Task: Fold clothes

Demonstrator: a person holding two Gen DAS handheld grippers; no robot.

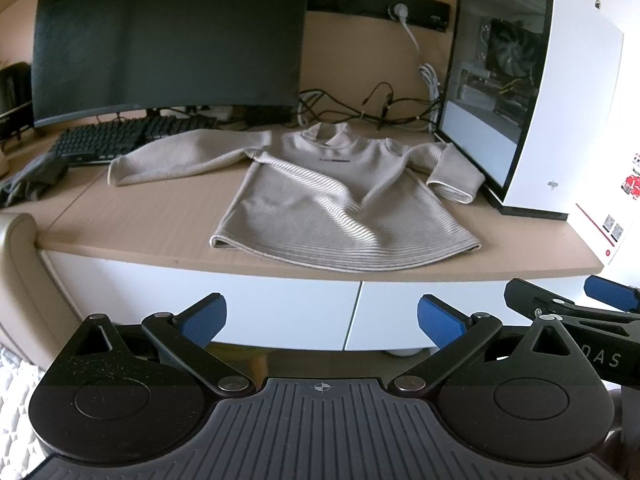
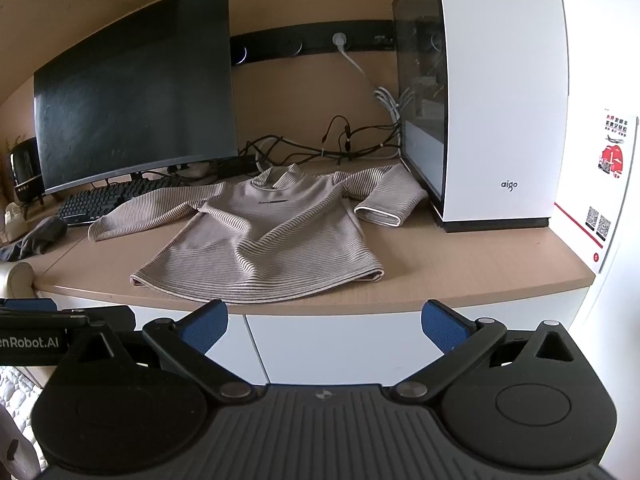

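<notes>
Beige ribbed long-sleeved top (image 1: 320,200) spread front-up on the light wooden desk (image 1: 152,216), hem close to the front edge, collar toward the back edge. One sleeve stretched out toward the left edge, cuff lying just beside the black keyboard (image 1: 104,140). Other sleeve bent back on itself, cuff resting against the base of the white glass-sided computer case (image 1: 560,100) at the right end. A diagonal ridge of fabric raised across the body. Behind, along the back edge: wide dark curved monitor (image 1: 168,40), tangle of black and white cables (image 1: 380,108). Crumpled grey cloth (image 1: 28,180) near the left edge.

Left gripper (image 1: 322,320) held in front of the desk's front edge, below the top surface, blue-padded fingers (image 1: 204,320) spread wide, nothing between them. Right gripper (image 2: 324,322) likewise short of the front edge, blue pads apart and empty, just beside the left gripper. Neither touching the top.
</notes>
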